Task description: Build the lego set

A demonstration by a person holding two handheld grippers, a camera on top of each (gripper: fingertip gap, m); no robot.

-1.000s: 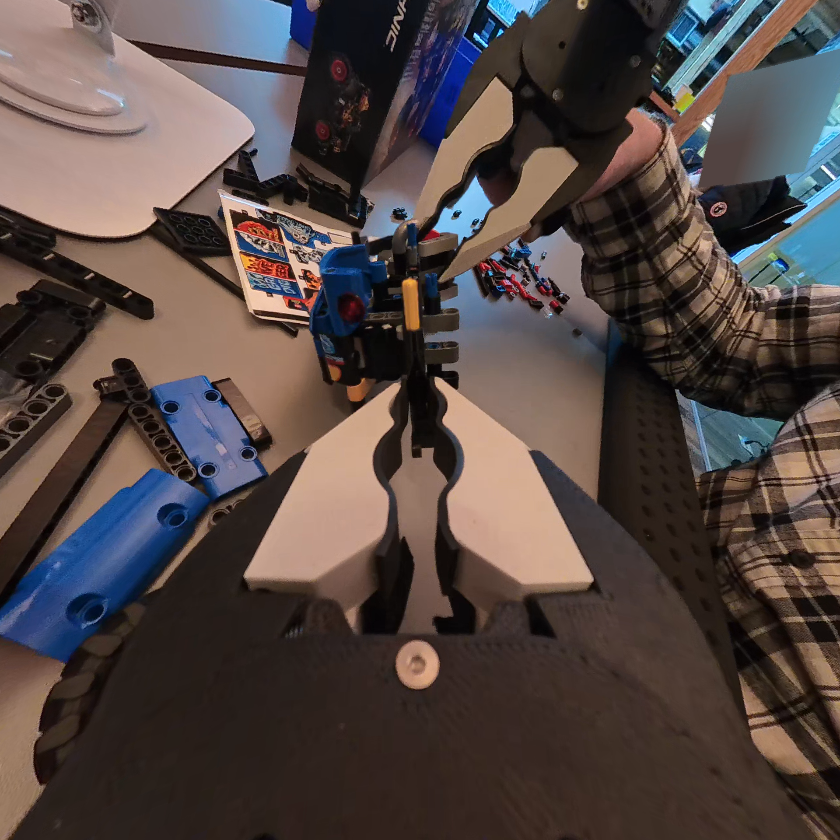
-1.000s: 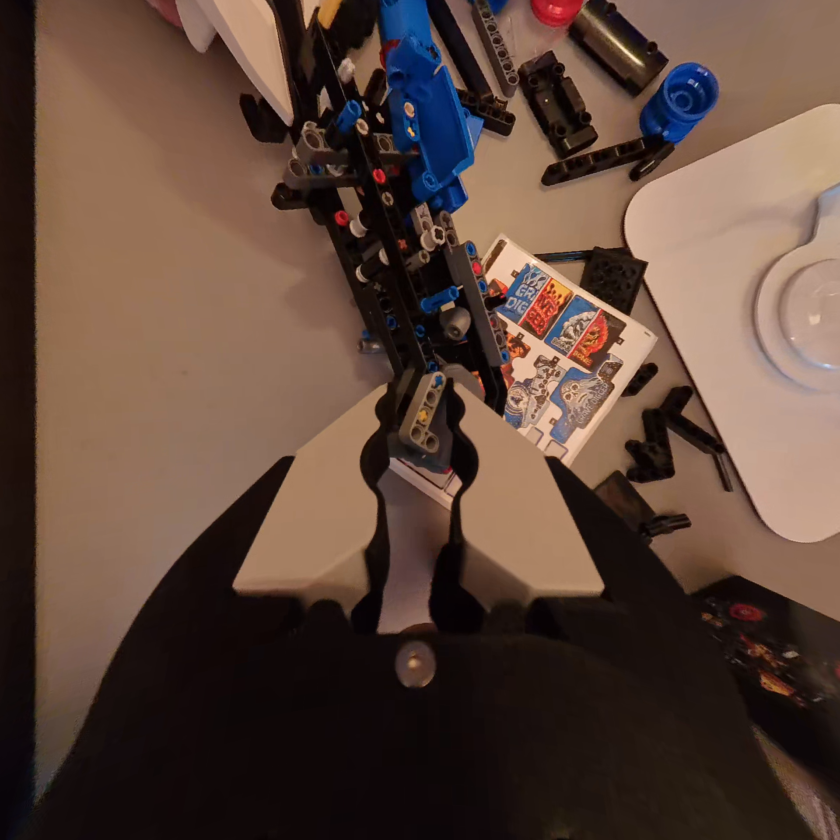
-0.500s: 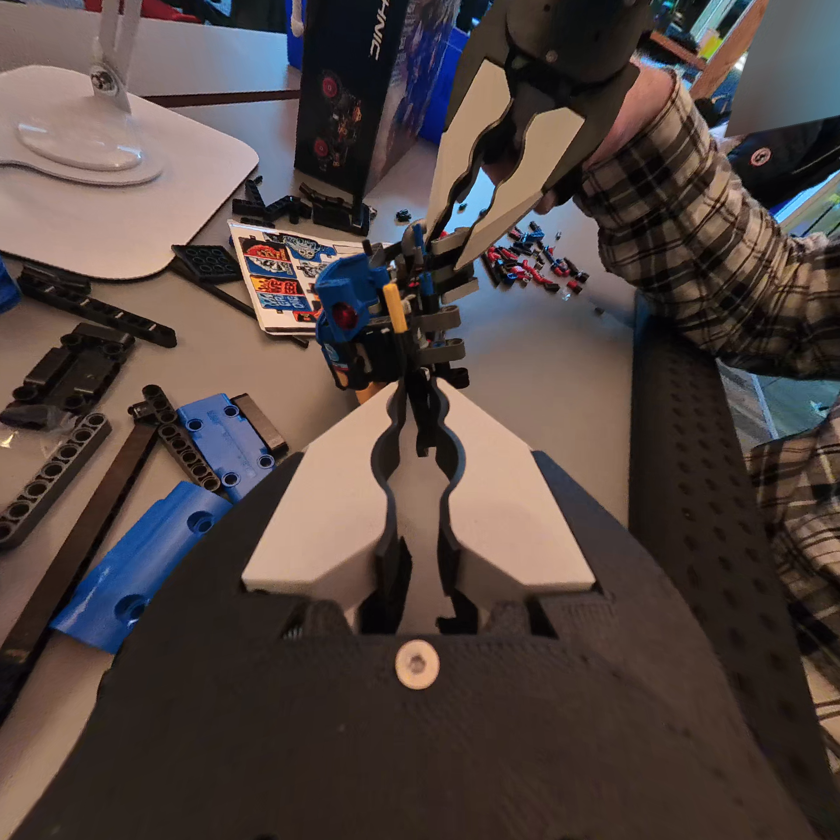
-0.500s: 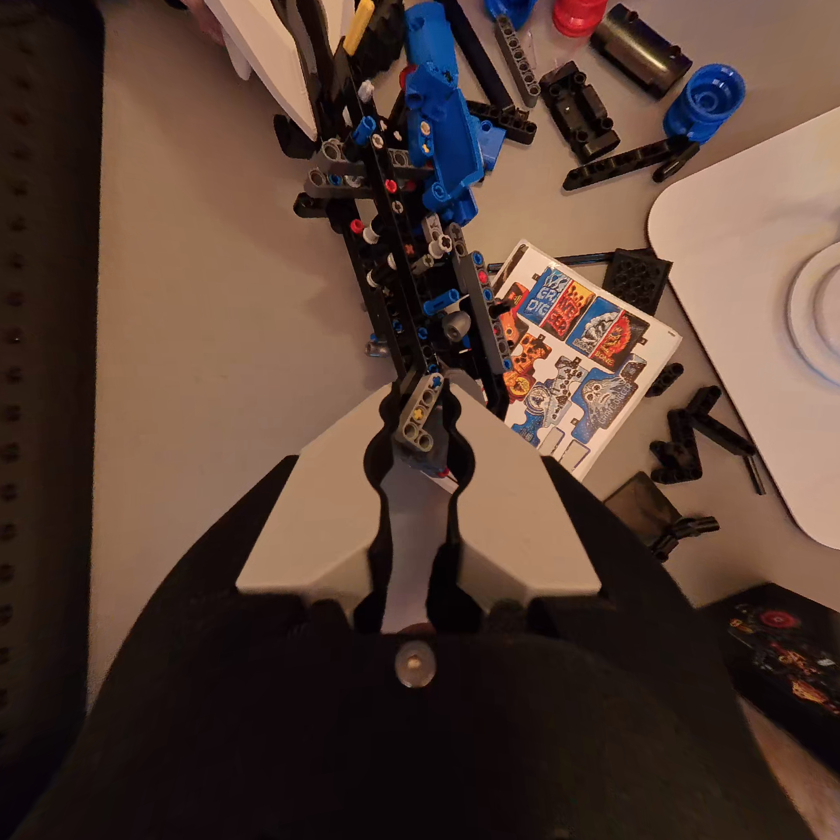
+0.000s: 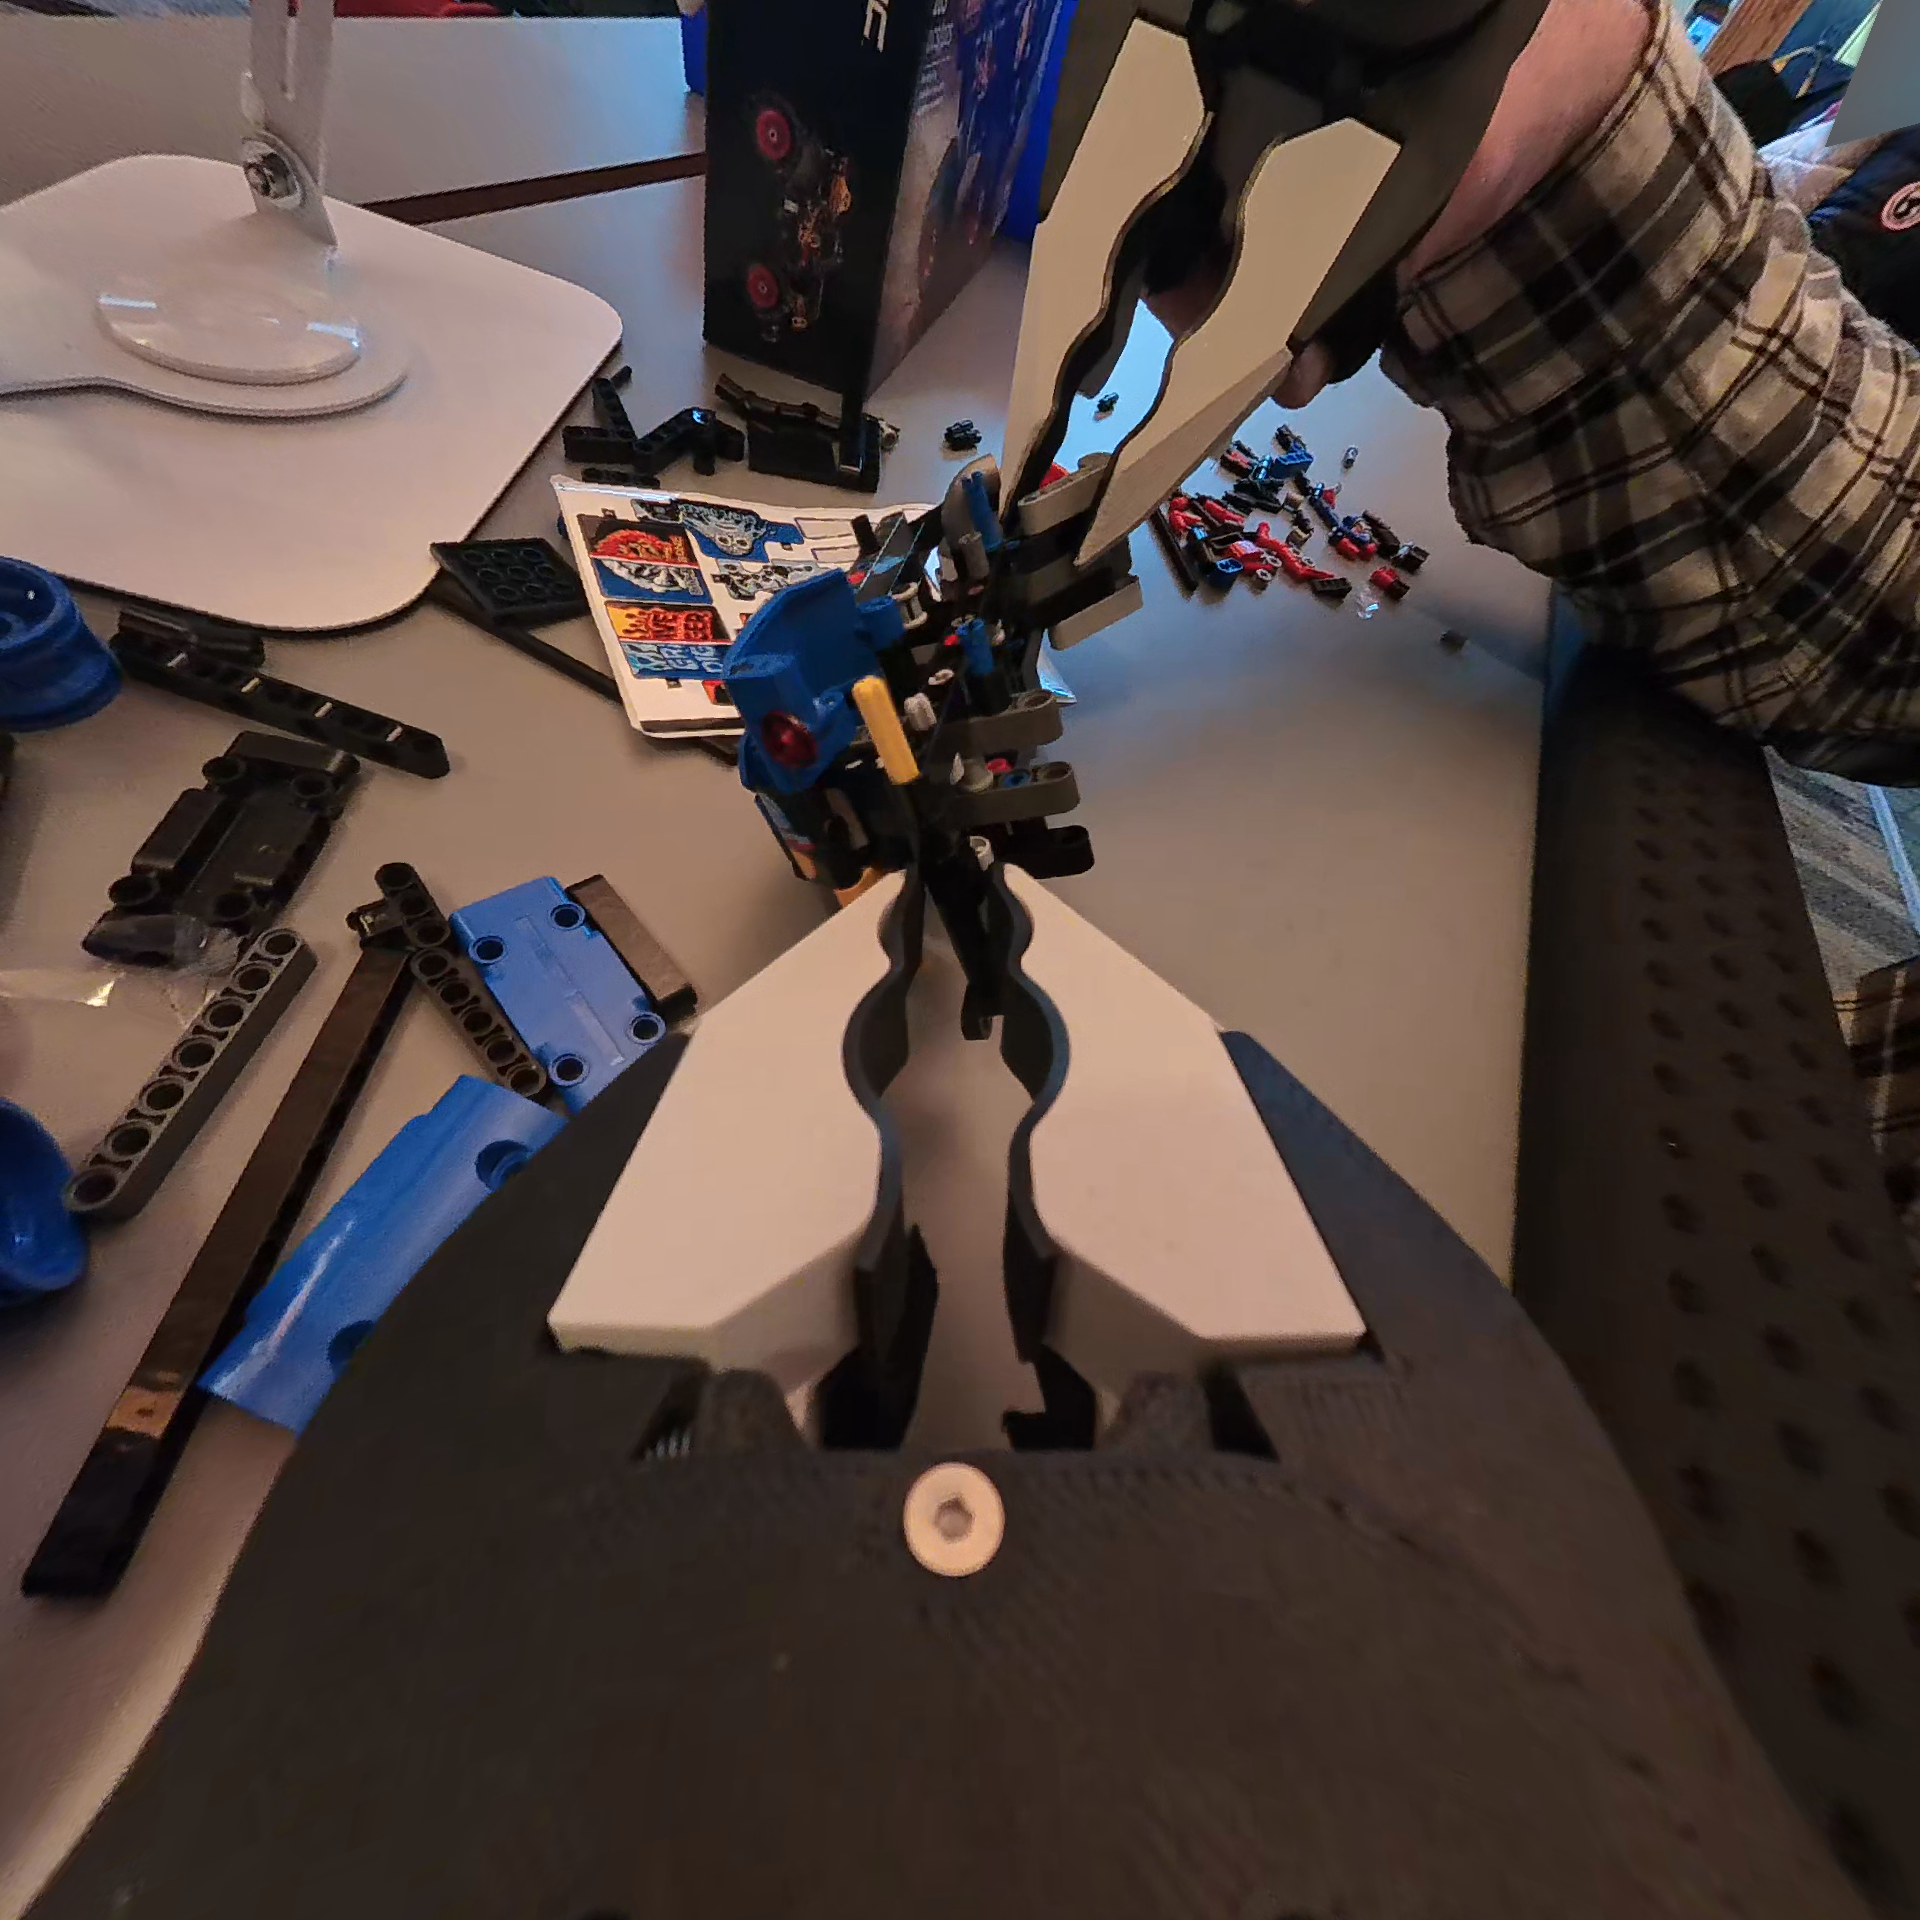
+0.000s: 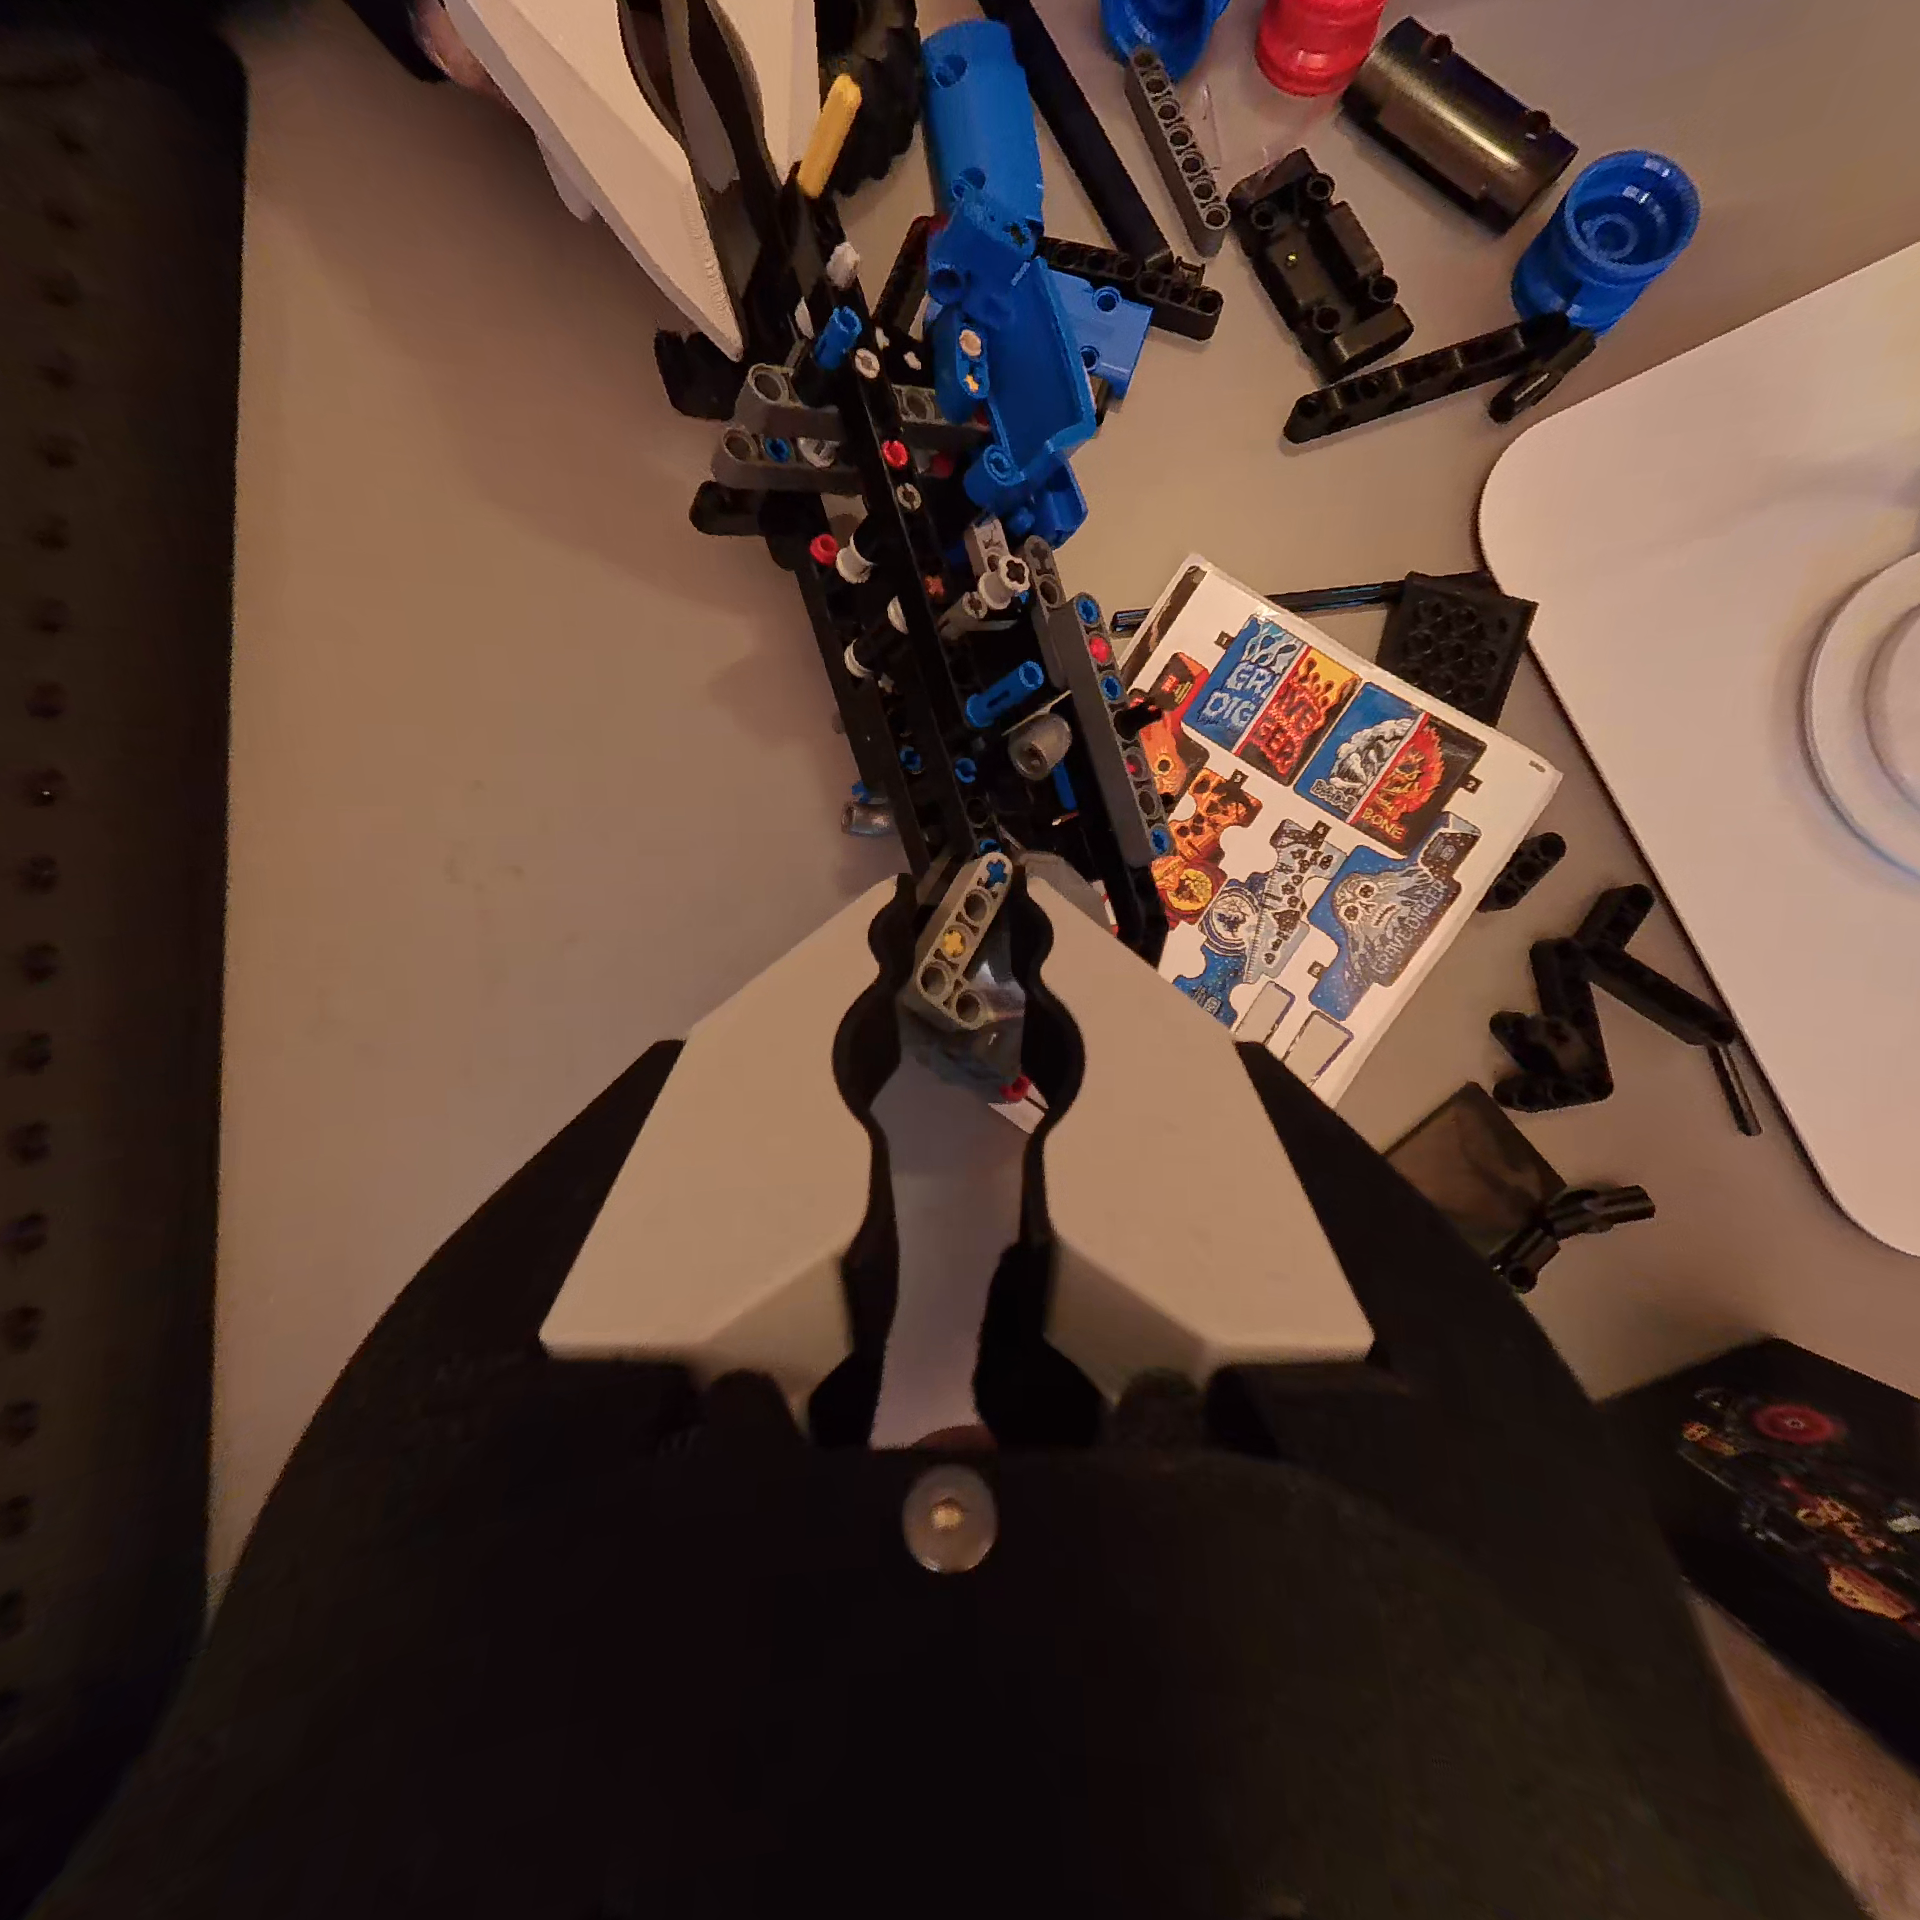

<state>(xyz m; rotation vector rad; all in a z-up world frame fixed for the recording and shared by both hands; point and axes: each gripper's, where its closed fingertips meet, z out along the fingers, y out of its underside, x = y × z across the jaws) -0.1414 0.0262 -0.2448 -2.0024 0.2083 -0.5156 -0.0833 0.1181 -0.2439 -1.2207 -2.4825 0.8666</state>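
Grey tabletop (image 5: 1299,914) carries loose parts all round the build: blue panels (image 5: 551,977) and black beams (image 5: 187,1049) at eight to nine o'clock in the left wrist view, a sticker sheet (image 5: 675,582) at eleven, a dark product box (image 5: 831,177) at twelve, and small red and blue pins (image 5: 1288,530) at one. A white lamp base (image 5: 239,353) sits at ten.

Held between the two tools, the half-built lego chassis (image 6: 935,623) hangs above the table. The left gripper (image 5: 961,914) is narrowed onto a thin black beam at the chassis's near end. The right gripper (image 6: 961,935), also nearly closed, clamps a grey beam at the opposite end, and a plaid sleeve (image 5: 1662,395) reaches in from two o'clock.
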